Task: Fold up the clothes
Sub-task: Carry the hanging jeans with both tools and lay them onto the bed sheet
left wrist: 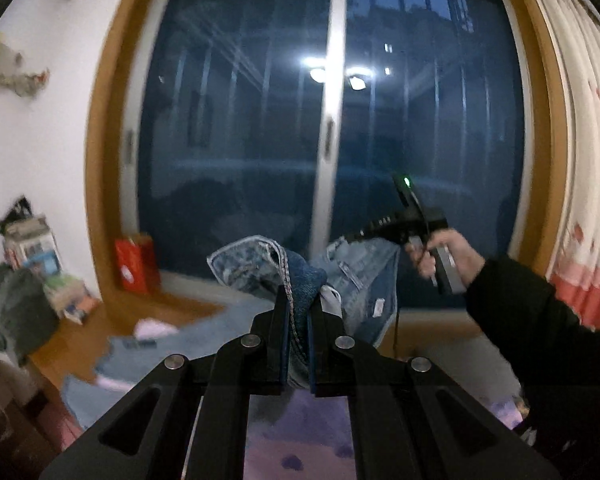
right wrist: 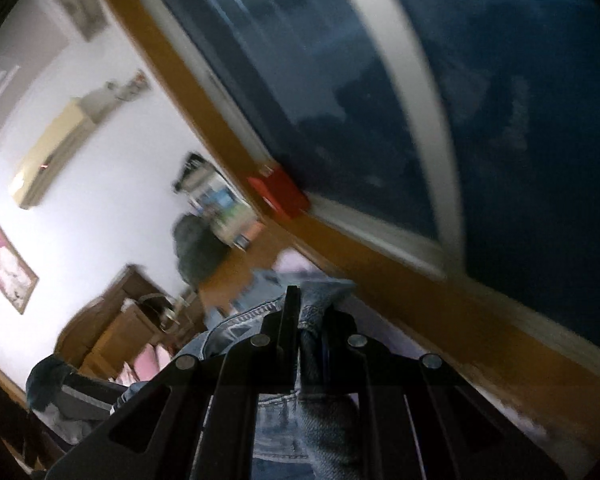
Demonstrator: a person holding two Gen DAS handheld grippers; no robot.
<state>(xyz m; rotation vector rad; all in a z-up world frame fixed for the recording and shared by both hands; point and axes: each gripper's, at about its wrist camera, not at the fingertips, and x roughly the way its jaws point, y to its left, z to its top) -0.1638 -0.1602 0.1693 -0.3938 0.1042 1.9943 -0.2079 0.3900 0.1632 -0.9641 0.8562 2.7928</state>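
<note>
A pair of light blue jeans (left wrist: 364, 280) hangs stretched between my two grippers in front of the dark window. In the left wrist view my left gripper (left wrist: 299, 302) is shut on a folded edge of the denim, whose patterned inner side curls up above the fingers. To the right a hand in a black sleeve (left wrist: 452, 256) holds my right gripper (left wrist: 350, 238), clamped on the other end of the jeans. The tilted, blurred right wrist view shows my right gripper (right wrist: 310, 306) shut on the jeans (right wrist: 320, 420), which bunch between and below its fingers.
Another denim garment (left wrist: 172, 356) lies on the wooden ledge (left wrist: 80, 340) under the window (left wrist: 240, 120). A red bag (left wrist: 134, 264), stacked boxes (left wrist: 32, 248) and a dark green bag (left wrist: 16, 312) stand at left. A flowered curtain (left wrist: 580, 160) hangs right; a purple sheet (left wrist: 300, 440) lies below.
</note>
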